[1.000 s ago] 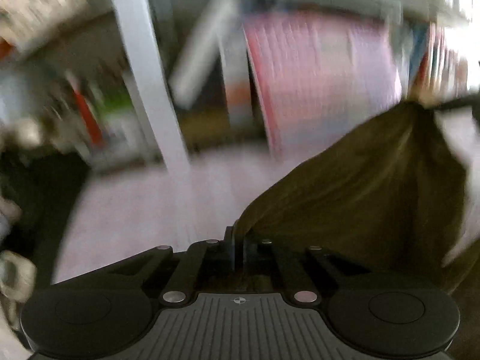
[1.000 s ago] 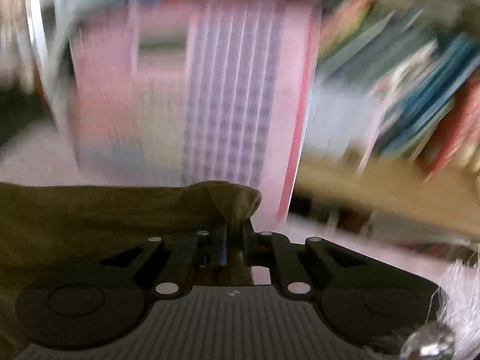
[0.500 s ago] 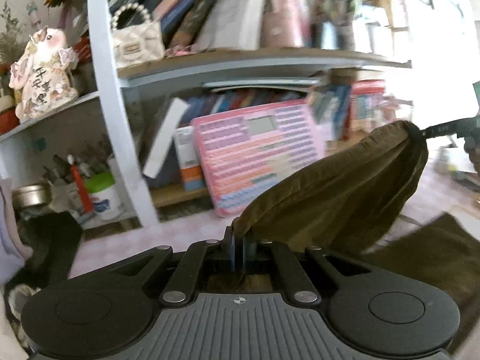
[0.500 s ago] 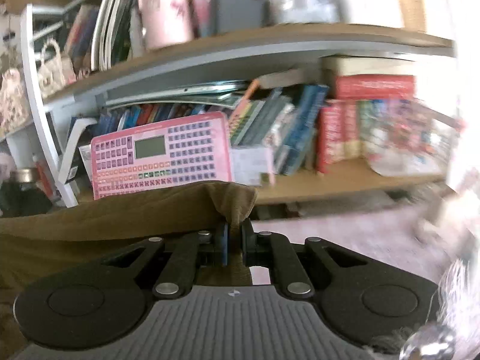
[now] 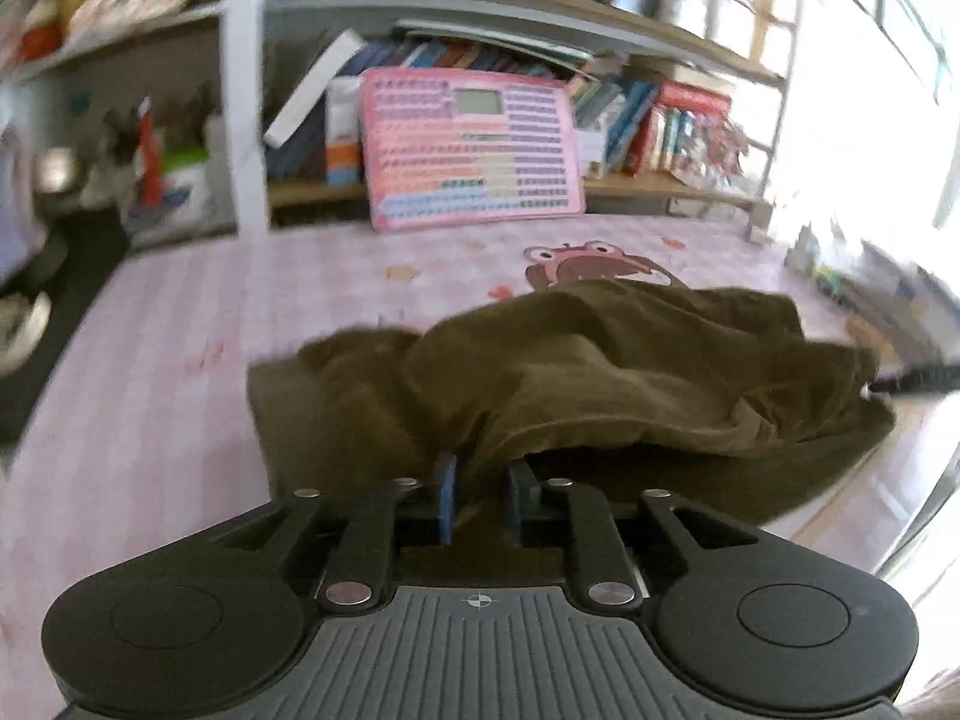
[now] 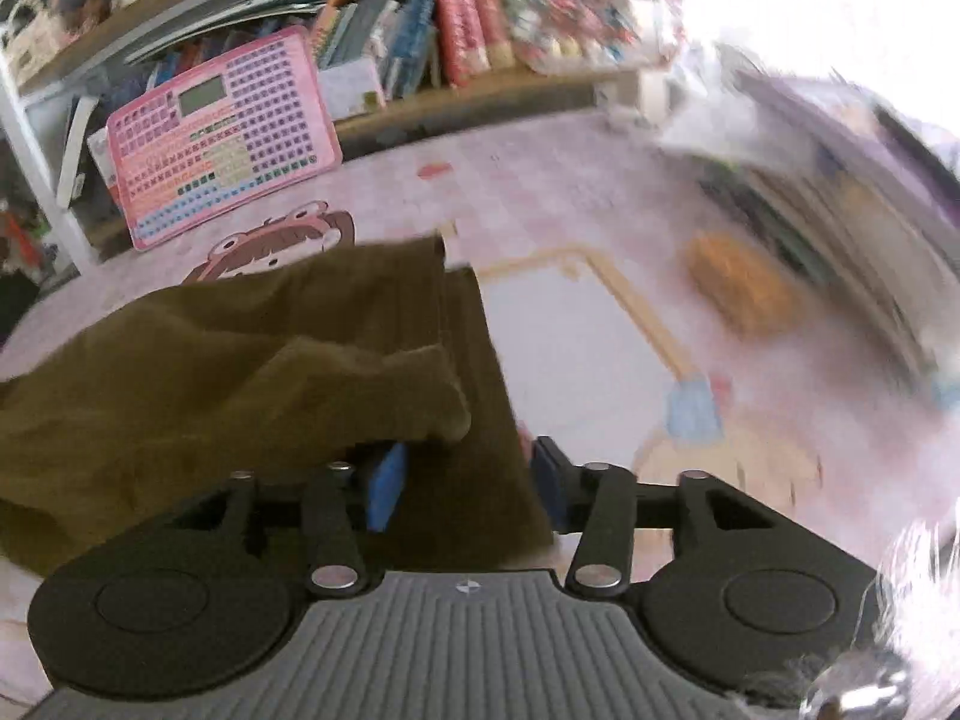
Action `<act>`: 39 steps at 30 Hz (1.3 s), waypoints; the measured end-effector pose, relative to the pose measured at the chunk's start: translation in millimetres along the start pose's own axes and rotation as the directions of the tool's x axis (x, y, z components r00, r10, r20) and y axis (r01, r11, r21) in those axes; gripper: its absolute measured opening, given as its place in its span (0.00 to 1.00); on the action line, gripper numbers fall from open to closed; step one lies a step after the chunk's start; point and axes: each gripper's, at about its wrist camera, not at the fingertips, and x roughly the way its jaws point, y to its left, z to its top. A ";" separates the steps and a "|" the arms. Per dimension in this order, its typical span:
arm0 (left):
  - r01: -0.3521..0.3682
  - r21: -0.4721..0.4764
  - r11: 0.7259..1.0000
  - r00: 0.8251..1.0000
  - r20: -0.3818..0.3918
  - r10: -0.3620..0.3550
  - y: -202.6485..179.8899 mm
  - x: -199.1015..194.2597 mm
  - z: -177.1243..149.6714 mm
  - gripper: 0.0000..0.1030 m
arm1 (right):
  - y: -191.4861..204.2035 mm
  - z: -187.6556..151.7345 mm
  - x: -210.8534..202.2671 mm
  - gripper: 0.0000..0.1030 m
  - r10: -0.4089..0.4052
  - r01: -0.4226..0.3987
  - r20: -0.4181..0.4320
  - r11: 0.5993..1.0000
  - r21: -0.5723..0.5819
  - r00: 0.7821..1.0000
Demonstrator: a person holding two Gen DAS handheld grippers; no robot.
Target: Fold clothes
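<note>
olive garment between parted grippers

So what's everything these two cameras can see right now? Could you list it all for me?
Garment: one, olive-brown, crumpled on the tablecloth, folded over itself.
Tablecloth: one, pink checked with cartoon prints, covering the table.
Toy keyboard board: one, pink with a small screen, leaning against the shelf behind the table.
Books: many, mixed colours, standing on the wooden shelf; too blurred to count.
Shelf post: one, white, upright at the left.
Orange thing: one, on the table at the right; too blurred to name.
Left gripper: one, black with blue pads, jaws slightly apart with cloth between them.
Right gripper: one, black with blue pads, jaws wide apart over the cloth's edge.
</note>
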 end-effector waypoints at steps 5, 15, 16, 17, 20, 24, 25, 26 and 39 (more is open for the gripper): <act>0.077 -0.389 0.918 0.996 -0.010 -0.088 33.5 -6.5 -22.2 0.37 | 2.5 -18.3 -21.2 0.57 0.077 -0.066 -0.058 0.983 0.169 0.995; 0.261 -0.914 0.312 0.946 0.177 -0.273 71.6 43.8 -54.5 0.58 | -10.5 -20.0 -3.2 0.61 0.296 -0.208 -0.007 0.688 0.696 0.955; 0.255 -0.923 0.289 0.949 0.181 -0.260 74.1 47.6 -52.5 0.57 | -14.1 -19.9 1.1 0.61 0.297 -0.201 0.002 0.641 0.740 0.955; 0.249 -0.929 0.275 0.952 0.182 -0.246 76.8 50.6 -50.0 0.57 | -17.5 -19.5 5.4 0.61 0.296 -0.194 0.010 0.599 0.777 0.955; 0.230 -0.933 0.277 0.965 0.182 -0.188 85.3 56.3 -34.9 0.43 | -24.2 -10.4 18.7 0.40 0.274 -0.166 0.011 0.551 0.818 0.962; 0.219 -0.911 0.349 0.974 0.185 -0.128 92.6 55.4 2.7 0.02 | -25.4 21.2 32.7 0.03 0.257 -0.167 0.023 0.555 0.815 0.966; 0.240 -0.892 0.383 0.970 0.204 -0.131 89.7 52.5 16.7 0.02 | -22.0 37.9 31.5 0.03 0.256 -0.195 0.049 0.587 0.786 0.965; 0.271 -0.868 0.416 0.962 0.231 -0.147 86.8 47.6 30.1 0.02 | -16.5 56.4 23.9 0.03 0.262 -0.243 0.095 0.620 0.746 0.960; 0.111 -0.876 0.468 0.982 0.026 -0.186 82.8 59.1 -41.4 0.02 | -38.6 -10.4 -0.5 0.03 0.174 -0.101 -0.031 0.700 0.707 0.984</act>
